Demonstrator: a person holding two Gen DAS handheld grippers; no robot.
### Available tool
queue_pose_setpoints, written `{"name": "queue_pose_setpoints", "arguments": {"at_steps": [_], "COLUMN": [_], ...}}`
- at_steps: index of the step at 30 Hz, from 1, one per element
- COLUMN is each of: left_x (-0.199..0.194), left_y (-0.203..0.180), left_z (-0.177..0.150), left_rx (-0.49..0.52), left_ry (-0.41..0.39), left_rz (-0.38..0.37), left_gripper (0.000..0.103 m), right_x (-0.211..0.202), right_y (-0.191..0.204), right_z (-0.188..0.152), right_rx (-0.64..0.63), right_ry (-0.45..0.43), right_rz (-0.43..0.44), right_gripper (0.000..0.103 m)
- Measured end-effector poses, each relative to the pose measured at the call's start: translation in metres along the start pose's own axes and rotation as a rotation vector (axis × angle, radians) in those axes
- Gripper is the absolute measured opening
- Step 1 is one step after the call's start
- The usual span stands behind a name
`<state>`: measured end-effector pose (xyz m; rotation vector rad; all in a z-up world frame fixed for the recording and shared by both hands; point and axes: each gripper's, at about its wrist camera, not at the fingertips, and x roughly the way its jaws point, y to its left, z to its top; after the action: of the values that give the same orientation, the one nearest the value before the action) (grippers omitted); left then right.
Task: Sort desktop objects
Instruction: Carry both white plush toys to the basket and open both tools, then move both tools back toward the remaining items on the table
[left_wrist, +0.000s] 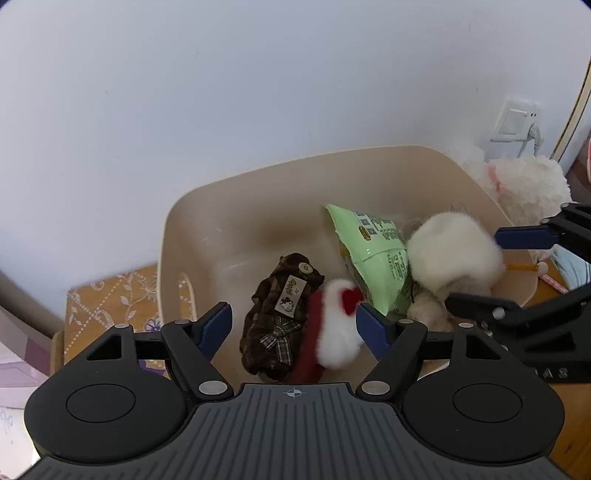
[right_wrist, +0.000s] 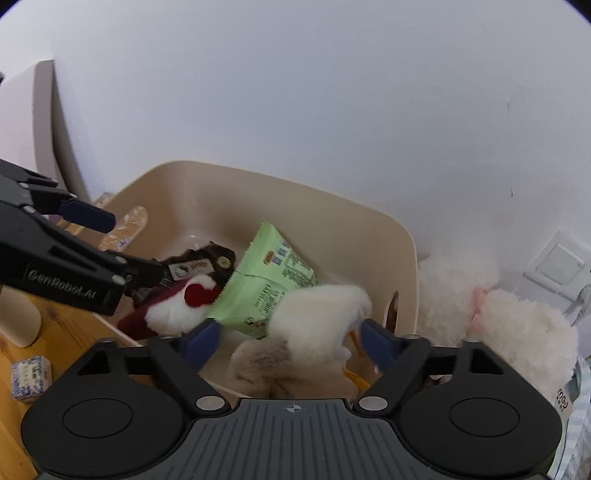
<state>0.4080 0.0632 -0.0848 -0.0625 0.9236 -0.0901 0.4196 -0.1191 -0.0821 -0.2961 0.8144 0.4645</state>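
A beige plastic bin (left_wrist: 258, 177) stands against the wall. In it lie a brown plaid pouch (left_wrist: 280, 317), a green snack bag (left_wrist: 373, 251) and a beige plush (right_wrist: 258, 365). My left gripper (left_wrist: 293, 321) is open over the bin's near side. A blurred red and white plush (left_wrist: 336, 332) sits loose between its fingers, beside the pouch. My right gripper (right_wrist: 290, 336) is open too, with a blurred fluffy white plush (right_wrist: 321, 310) between its blue pads, above the beige plush. Each gripper shows at the edge of the other's view.
A large white plush toy (right_wrist: 517, 325) leans outside the bin's right wall, under a wall socket (left_wrist: 517, 118). A pencil (left_wrist: 524, 266) lies past the bin's right rim. A small blue and white box (right_wrist: 31, 373) rests on the wooden table (right_wrist: 55, 325). Patterned cloth (left_wrist: 110, 299) lies left of the bin.
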Motion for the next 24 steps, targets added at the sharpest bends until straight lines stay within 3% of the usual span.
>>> {"name": "queue_pose_setpoints", "arguments": {"at_steps": [4,11,18,24], "left_x": [-0.014,-0.041,-0.070,-0.081], "left_y": [0.005,0.006,0.016,0.025], "left_z": [-0.002,-0.010,-0.038,-0.074], "left_rx": [-0.024,-0.004,0.009,-0.022], "left_ry": [-0.021,-0.051,-0.050,-0.004], "left_rz": [0.003,0.017,0.011,-0.031], "left_gripper": [0.077,0.081,0.082,0.082], "right_x": [-0.017,-0.050,-0.077,-0.092], "right_y": [0.002,-0.001,-0.007,-0.011], "right_z": [0.000,-0.012,-0.053,-0.095], "right_rx": [0.007,0.016,0.012,0.062], "right_ry": [-0.041,-0.081,-0.085,-0.035], "right_rz": [-0.012,-0.015,0.011,0.072], "right_gripper": [0.103,0.103,0.103,0.103]}}
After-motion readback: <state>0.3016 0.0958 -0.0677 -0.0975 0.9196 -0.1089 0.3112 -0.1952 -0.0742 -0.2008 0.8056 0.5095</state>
